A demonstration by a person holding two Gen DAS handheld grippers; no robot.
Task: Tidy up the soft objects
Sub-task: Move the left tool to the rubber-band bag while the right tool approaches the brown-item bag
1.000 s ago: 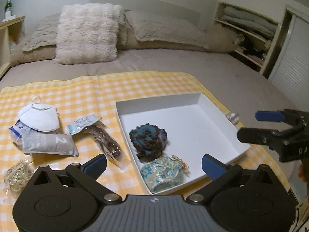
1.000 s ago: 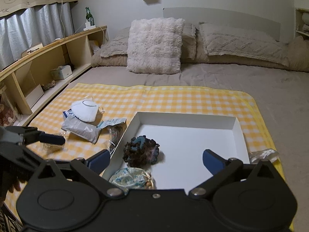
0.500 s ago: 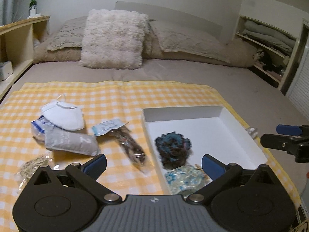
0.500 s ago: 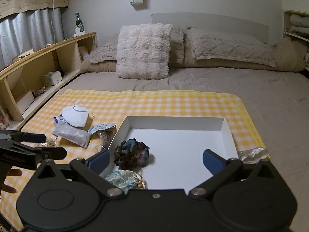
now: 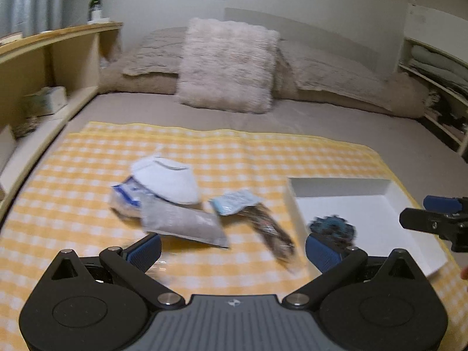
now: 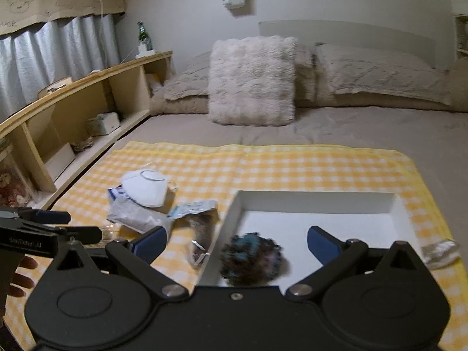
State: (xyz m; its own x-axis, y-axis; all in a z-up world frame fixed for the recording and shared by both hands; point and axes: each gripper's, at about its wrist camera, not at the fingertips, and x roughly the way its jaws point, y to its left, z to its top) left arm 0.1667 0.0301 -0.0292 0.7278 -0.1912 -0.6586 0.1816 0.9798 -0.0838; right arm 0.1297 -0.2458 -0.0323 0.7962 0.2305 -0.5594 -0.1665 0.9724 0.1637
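A white box (image 5: 380, 187) (image 6: 318, 201) lies on a yellow checked cloth (image 5: 234, 152) and holds a dark blue knitted ball (image 5: 332, 228) (image 6: 251, 259). Left of the box lie a white mask (image 5: 165, 178) (image 6: 144, 187), a grey pouch (image 5: 182, 223) (image 6: 133, 219), a light blue packet (image 5: 234, 201) (image 6: 193, 207) and a brown bagged item (image 5: 270, 231) (image 6: 201, 234). My left gripper (image 5: 232, 245) is open above the cloth, near the pouch. My right gripper (image 6: 237, 241) is open above the box's near left corner. Each gripper also shows at the edge of the other's view, the right one (image 5: 433, 213) and the left one (image 6: 49, 225).
The cloth covers a grey bed with a fluffy pillow (image 5: 228, 67) (image 6: 253, 82) and flat pillows behind. A wooden shelf (image 6: 79, 93) with a green bottle (image 5: 95, 3) runs along the left. A crumpled clear wrapper (image 6: 440, 251) lies right of the box.
Both views have swung left and blurred. The left gripper has moved from over the box toward the loose items on the cloth. The patterned pouch in the box has dropped out of sight.
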